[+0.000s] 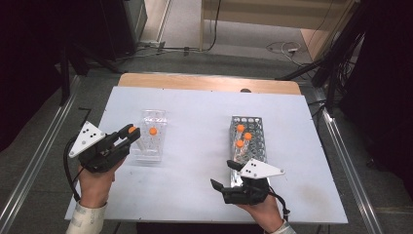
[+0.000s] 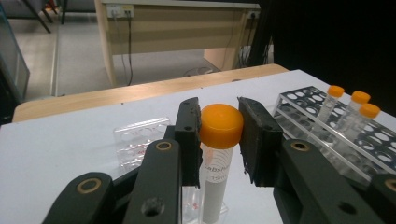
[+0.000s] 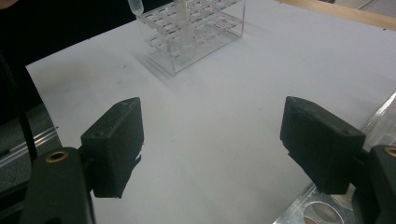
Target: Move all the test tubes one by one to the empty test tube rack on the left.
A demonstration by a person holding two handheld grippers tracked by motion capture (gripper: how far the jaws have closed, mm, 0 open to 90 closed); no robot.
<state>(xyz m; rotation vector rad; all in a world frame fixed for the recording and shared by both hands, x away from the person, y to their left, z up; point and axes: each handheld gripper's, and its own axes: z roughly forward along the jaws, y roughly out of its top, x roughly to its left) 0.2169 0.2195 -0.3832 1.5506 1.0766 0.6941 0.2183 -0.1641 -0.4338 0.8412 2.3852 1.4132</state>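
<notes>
Left gripper view: my left gripper (image 2: 219,135) has its jaws pinching the orange-capped tube (image 2: 220,125) at centre frame, just above the clear rack (image 1: 148,137). In the high view my right gripper (image 1: 227,175), jaws spread and empty, sits lower right beside the metal rack (image 1: 260,141) on the tabletop (image 1: 195,170).

On the surface (image 1: 195,161) a clear rack (image 1: 150,139) stands on the left and a metal rack (image 1: 249,141) stands on the right, well apart. One tube (image 1: 153,132) stands in the clear rack. Three tubes (image 1: 242,136) stand in the metal rack. The left tool (image 1: 130,131) holds a capped tube (image 2: 218,154) just beside the clear rack. The right tool (image 1: 221,175) is in front of the metal rack.
</notes>
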